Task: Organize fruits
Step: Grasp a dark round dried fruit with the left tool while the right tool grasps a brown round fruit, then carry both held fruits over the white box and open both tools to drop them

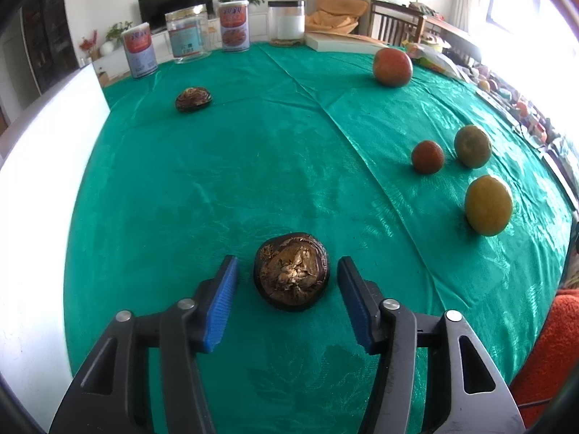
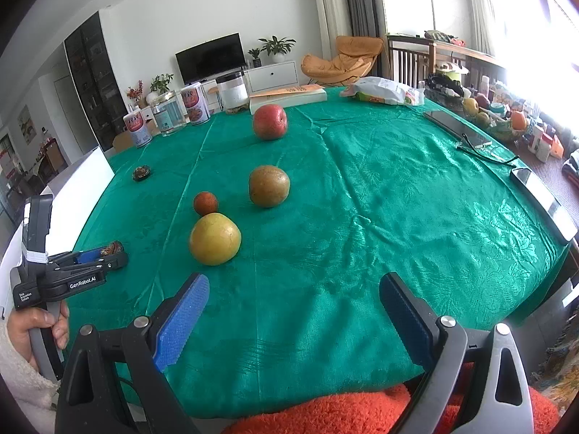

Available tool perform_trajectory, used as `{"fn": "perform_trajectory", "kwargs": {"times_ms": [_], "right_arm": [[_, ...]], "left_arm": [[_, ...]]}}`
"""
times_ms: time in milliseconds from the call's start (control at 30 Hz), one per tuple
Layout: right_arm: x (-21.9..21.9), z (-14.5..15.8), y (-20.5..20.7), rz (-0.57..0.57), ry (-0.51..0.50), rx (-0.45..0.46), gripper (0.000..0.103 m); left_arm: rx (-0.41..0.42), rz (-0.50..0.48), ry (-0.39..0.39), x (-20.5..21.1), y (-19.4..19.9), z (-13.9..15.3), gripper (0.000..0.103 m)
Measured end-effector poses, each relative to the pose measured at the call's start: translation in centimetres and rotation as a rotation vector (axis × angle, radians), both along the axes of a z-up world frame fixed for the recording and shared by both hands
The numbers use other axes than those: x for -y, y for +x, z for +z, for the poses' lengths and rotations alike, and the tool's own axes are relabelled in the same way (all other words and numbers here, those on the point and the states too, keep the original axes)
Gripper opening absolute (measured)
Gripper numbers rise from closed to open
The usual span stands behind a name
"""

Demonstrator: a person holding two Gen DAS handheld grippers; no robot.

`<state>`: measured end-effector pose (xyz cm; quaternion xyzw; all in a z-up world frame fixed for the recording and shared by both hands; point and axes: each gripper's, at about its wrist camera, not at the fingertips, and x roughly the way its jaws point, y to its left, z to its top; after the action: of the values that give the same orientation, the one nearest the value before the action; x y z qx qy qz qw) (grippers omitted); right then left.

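Left hand-held gripper (image 1: 287,275): jaws parted, straddling a dark wrinkled fruit (image 1: 291,272); blue pads clear of it on both sides, nothing grasped.
Right hand-held gripper (image 2: 294,300): spread wide, empty, hovering over bare green cloth at the near edge.
Surface (image 2: 398,199): covered in green patterned cloth, creased down the middle.
Dark wrinkled fruit: resting on the cloth between the left jaws, cracked golden-brown top facing up.
Second dark fruit (image 1: 193,98): far left of the cloth, well apart from the first.
Yellow fruit (image 2: 215,238): near the right hand-held gripper, just in front of a small red-orange fruit (image 2: 205,203).
Green-brown fruit (image 2: 269,186): beside the small red-orange one, toward the middle.
Red fruit (image 2: 270,122): farther back, near a book (image 2: 289,96).
Tins and jars (image 1: 188,38): lined up along the far edge.
Person's hand (image 2: 39,325): wrapped round the left handle, pale fleecy sleeve at the wrist.
Basket of fruit (image 2: 485,112): off the surface, on the right by the window.
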<state>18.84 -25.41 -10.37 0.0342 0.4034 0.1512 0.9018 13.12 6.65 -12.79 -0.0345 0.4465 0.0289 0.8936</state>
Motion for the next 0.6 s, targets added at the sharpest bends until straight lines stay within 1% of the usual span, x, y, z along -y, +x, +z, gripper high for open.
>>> {"fn": "perform_trajectory", "kwargs": {"times_ms": [33,100,233,300,333,400,433,467,500,533,600], "right_arm": [[0.1,-0.1,0.9,0.009,0.024,-0.037,0.095],[-0.1,-0.2,3.2,0.018,0.066,-0.093,0.095],[-2.1,-1.1,9.3,0.045,0.077,-0.171,0.094],[-3.1,-1.9,12.1,0.050,0.118,-0.219,0.090],[-3.5,-2.3,13.3,0.052,0.139,-0.242,0.085],[-4.5,-2.9,15.2,0.043,0.135,-0.260,0.082],[-4.9,-3.4,16.1,0.040,0.116,-0.272,0.079],[-5.3,-3.8,16.8,0.041,0.110,-0.290,0.064],[-5.4,-4.1,17.3,0.052,0.135,-0.303,0.054],[-5.4,-4.2,17.5,0.047,0.148,-0.306,0.047],[-5.3,-3.7,17.3,0.040,0.128,-0.287,0.047]], "left_arm": [[0.006,0.005,-0.011,-0.2,-0.1,0.0,0.068],[0.005,0.006,-0.025,-0.4,0.0,-0.2,0.069],[-0.001,-0.010,-0.025,-0.3,-0.1,-0.3,0.069],[-0.005,-0.019,-0.034,-0.5,-0.2,-0.1,0.069],[-0.005,-0.022,-0.037,-0.7,-0.3,0.0,0.069],[-0.003,-0.021,-0.043,-1.2,-0.5,0.2,0.069],[-0.005,-0.021,-0.050,-1.5,-0.5,0.2,0.069],[-0.009,-0.024,-0.058,-1.7,-0.6,0.1,0.069],[-0.014,-0.029,-0.067,-1.8,-0.6,0.1,0.069],[-0.017,-0.034,-0.073,-1.8,-0.5,0.0,0.069],[-0.016,-0.047,-0.076,-1.6,-0.4,0.0,0.067]]}}
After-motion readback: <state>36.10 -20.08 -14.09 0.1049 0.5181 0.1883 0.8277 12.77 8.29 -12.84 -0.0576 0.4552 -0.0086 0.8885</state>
